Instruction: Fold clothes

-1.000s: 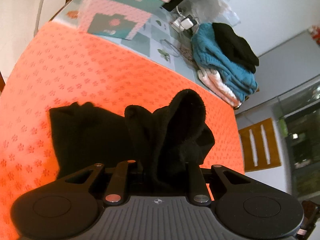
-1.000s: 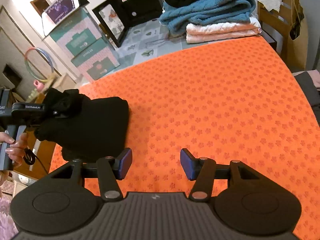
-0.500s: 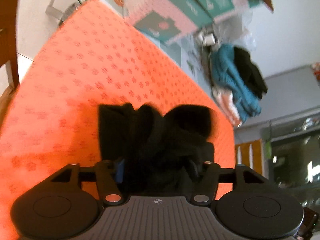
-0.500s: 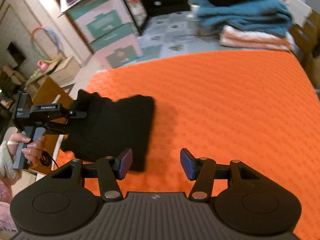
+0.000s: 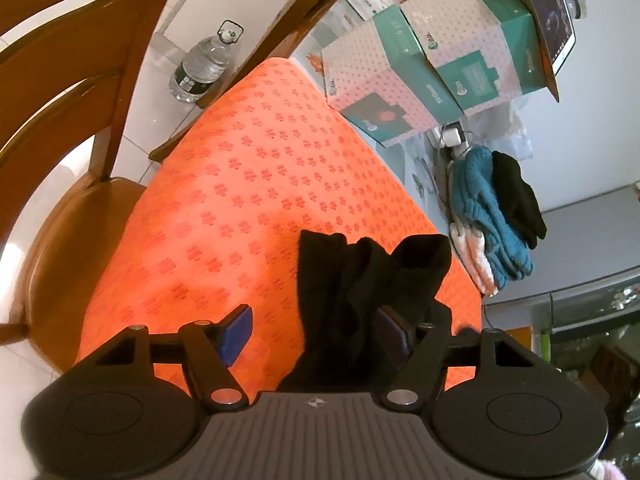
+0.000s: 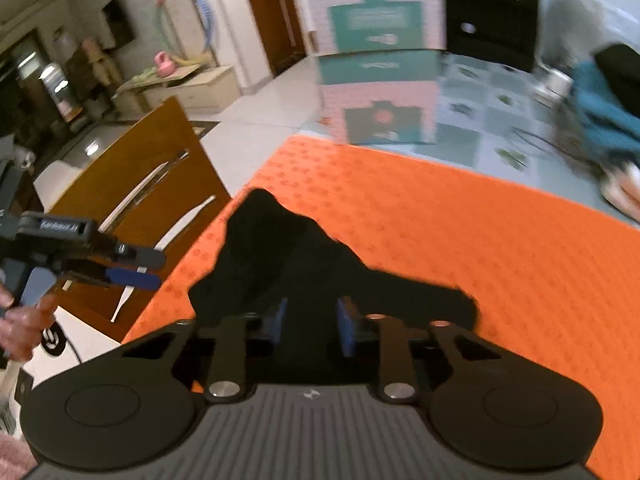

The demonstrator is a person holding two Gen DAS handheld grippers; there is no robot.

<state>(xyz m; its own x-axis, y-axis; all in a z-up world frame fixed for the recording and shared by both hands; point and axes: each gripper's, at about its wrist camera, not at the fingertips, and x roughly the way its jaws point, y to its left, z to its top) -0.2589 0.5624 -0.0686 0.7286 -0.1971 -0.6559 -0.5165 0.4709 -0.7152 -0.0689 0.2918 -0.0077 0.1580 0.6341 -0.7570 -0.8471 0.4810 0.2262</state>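
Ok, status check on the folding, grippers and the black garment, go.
Left gripper jaws opening, not gripping. Right gripper jaws closing, black garment between them. Garment bunched on orange mat near its edge. Nothing in the way.

A lived-in home is showing here: wooden dining chairs (image 5: 60, 128) are standing beside the orange-covered tabletop (image 5: 240, 184), a water bottle (image 5: 204, 66) is sitting on tiled floor beyond it, a hula hoop (image 6: 182, 20) is leaning against a wall.
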